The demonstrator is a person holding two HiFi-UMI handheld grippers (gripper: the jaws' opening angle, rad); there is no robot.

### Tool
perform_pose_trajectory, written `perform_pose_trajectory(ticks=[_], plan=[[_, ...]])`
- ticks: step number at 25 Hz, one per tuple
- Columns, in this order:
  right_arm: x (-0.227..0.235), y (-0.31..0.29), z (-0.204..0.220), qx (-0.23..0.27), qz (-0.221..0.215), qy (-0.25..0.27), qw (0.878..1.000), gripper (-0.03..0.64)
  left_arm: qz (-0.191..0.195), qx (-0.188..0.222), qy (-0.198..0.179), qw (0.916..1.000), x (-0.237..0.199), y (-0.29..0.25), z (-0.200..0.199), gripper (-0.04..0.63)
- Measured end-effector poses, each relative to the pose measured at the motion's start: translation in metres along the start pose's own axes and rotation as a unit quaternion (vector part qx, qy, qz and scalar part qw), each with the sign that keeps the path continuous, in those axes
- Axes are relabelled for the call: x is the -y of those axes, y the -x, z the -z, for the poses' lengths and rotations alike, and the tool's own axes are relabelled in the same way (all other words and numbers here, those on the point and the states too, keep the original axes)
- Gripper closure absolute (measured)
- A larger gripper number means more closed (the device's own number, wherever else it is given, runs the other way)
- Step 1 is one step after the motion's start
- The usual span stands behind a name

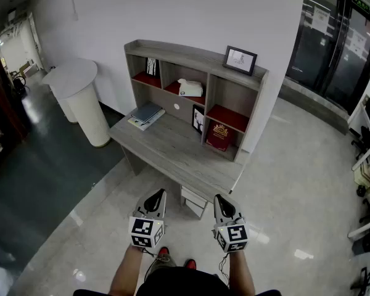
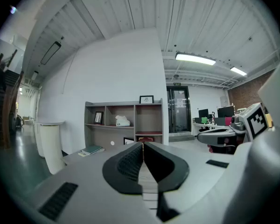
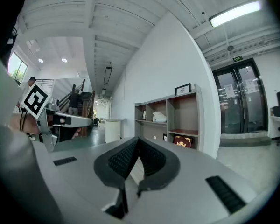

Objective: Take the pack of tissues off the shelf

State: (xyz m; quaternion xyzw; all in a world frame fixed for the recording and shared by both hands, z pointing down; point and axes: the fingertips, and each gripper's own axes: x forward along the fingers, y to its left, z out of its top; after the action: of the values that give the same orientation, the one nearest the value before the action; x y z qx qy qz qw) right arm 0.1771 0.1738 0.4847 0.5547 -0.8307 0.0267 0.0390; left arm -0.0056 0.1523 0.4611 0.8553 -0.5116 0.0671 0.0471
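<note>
Dark glass doors stand to the right of the grey shelf unit, which rises from the back of a desk against the white wall. A white round pedestal table stands to the left of the shelf unit.

In front of the shelf unit and well apart from it, the person holds both tongs side by side over the shiny floor, pointing at it. The left gripper has its jaws pressed together with nothing between them. The right gripper is likewise closed at the tips and empty.

Below the shelf unit's left compartments, a stack of books lies on the desk. A red book leans in the lower right compartment. A black picture frame stands on top of the shelf unit, at its right end. The pack of tissues, white, sits in the upper middle compartment, untouched.
</note>
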Motion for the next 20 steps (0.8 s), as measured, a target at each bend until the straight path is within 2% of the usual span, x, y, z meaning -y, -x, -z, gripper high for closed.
perform_pose_trajectory(ticks=[7,14,20], plan=[[-0.003,0.003,0.005,-0.003,-0.007,-0.003,1.0,0.589,-0.003,-0.003,0.003,1.0,0.004,0.003,0.004,0.583],[-0.011,0.006,0.01,-0.008,-0.032,-0.019,0.999,0.588,-0.013,-0.012,0.002,0.9998,0.008,0.011,0.012,0.583],[-0.015,-0.012,0.016,-0.016,-0.05,-0.034,0.998,0.588,-0.028,-0.019,0.006,0.9994,-0.004,0.013,0.017,0.583]])
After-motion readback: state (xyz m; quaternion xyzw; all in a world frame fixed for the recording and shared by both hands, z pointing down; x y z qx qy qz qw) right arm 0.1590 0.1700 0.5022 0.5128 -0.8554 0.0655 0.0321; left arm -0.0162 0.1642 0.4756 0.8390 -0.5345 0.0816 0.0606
